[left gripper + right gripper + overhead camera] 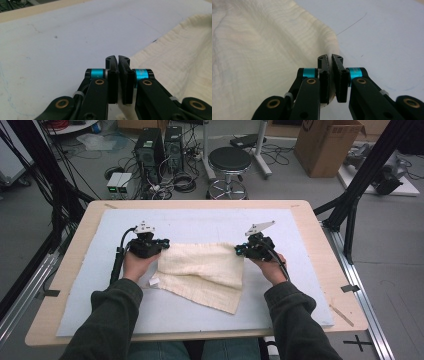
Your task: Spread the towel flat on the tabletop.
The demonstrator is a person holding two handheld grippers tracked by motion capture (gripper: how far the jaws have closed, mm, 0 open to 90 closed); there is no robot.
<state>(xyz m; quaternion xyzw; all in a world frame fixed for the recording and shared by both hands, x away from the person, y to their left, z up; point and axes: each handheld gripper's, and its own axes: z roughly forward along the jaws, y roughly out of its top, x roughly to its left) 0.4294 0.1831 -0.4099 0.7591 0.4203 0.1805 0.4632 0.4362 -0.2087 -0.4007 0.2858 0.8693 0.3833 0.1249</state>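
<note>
A cream-coloured towel lies folded on the white mat in the middle of the table, its lower corner pointing toward the person. My left gripper is at the towel's upper left corner and is shut on it; in the left gripper view the cloth shows pinched between the closed jaws of the left gripper. My right gripper is shut on the upper right corner; in the right gripper view the towel runs into the closed jaws of the right gripper.
The mat covers most of a light wooden tabletop. A small white tag sticks out at the towel's left edge. Behind the table stand a round stool, computer cases and a cardboard box.
</note>
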